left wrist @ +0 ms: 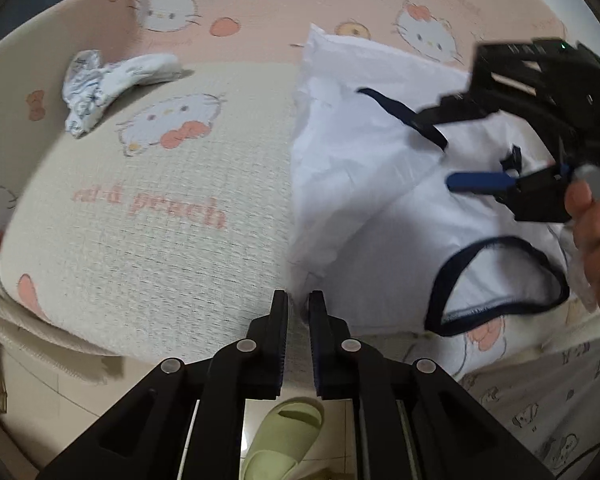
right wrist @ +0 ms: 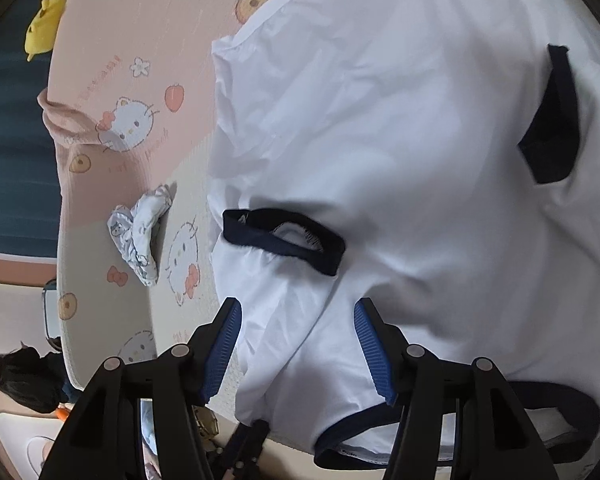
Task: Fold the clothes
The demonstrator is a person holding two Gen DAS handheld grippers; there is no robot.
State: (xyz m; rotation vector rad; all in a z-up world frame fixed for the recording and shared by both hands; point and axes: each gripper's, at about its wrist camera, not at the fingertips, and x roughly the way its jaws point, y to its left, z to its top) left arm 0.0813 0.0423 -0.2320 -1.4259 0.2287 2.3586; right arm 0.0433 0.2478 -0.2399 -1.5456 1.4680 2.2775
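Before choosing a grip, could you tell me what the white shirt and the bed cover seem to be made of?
White shirt: thin, matte woven fabric, probably cotton; it creases sharply, with dark knit trim. Bed cover: textured, waffle-like weave with printed cartoon cats, likely cotton or a blend.

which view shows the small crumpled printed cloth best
The left wrist view: the small printed cloth lies in the open on the bed cover, clear of the white shirt. The right wrist view shows the same cloth turned sideways and partly shadowed.
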